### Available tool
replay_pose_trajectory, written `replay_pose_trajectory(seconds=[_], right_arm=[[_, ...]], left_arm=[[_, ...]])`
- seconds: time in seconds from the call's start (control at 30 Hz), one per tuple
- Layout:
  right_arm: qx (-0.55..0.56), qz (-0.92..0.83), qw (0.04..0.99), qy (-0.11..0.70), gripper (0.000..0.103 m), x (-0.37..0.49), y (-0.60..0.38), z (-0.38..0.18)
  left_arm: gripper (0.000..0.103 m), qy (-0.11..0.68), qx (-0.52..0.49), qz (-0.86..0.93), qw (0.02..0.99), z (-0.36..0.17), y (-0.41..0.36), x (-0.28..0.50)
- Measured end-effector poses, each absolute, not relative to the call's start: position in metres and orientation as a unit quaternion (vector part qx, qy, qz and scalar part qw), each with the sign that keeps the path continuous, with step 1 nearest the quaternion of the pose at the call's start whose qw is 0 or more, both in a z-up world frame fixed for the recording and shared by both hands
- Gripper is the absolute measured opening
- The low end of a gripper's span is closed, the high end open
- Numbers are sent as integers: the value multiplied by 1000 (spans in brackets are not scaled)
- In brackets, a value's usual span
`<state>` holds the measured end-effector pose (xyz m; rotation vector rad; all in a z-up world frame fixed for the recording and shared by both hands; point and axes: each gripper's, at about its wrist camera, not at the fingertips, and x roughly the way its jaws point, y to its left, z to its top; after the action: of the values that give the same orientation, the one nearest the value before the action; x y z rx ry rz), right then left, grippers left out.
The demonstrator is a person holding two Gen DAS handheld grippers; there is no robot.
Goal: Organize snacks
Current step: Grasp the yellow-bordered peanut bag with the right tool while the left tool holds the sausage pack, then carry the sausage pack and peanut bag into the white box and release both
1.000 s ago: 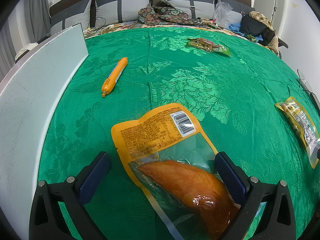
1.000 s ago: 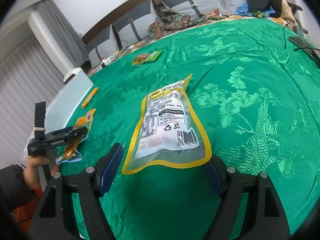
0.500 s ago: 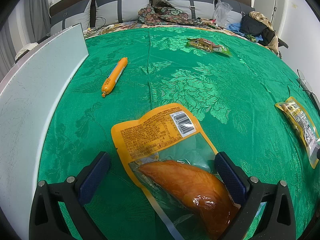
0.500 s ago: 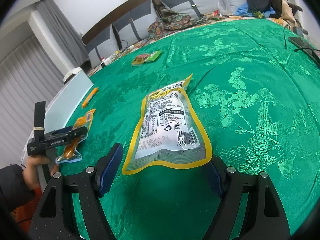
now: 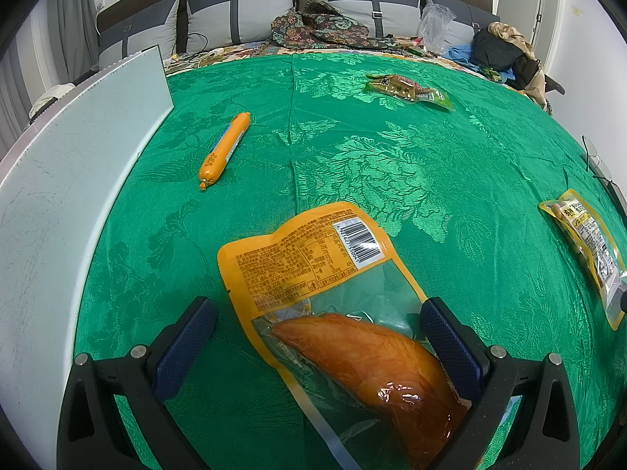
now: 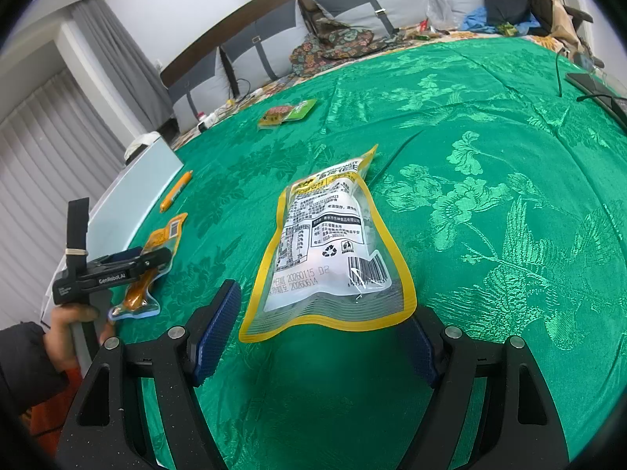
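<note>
Orange pouch lies flat on the green cloth, a browned piece of meat sealed inside its clear half; its near end is cut off by the frame. White-and-yellow pouch holds something pale, contents unreadable. Your left gripper tilts down, jaws wide around the orange pouch, right pad touching or just beside its edge; can't tell. Right gripper wide, pouch's near end between the fingers, unpinched. Sausage stick and green packet lie farther off.
</note>
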<state>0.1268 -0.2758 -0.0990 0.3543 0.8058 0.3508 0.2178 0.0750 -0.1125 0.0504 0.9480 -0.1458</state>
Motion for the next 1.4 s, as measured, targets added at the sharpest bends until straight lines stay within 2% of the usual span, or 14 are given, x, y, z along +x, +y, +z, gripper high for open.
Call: replay_pose_trajectory(seconds=[0.57,0.9,1.4], right_arm=[[160,161,889,398,79,126,-274,-98],[180,140,871,435,79,113,-296,-95],[209,100,874,428,80,126,-341,-71]], left_arm=[[103,457,23,-72,886,-113,75,218],[103,510,21,-93,855,-108,80,222],[103,544,-121,-122,821,-97,118,214]])
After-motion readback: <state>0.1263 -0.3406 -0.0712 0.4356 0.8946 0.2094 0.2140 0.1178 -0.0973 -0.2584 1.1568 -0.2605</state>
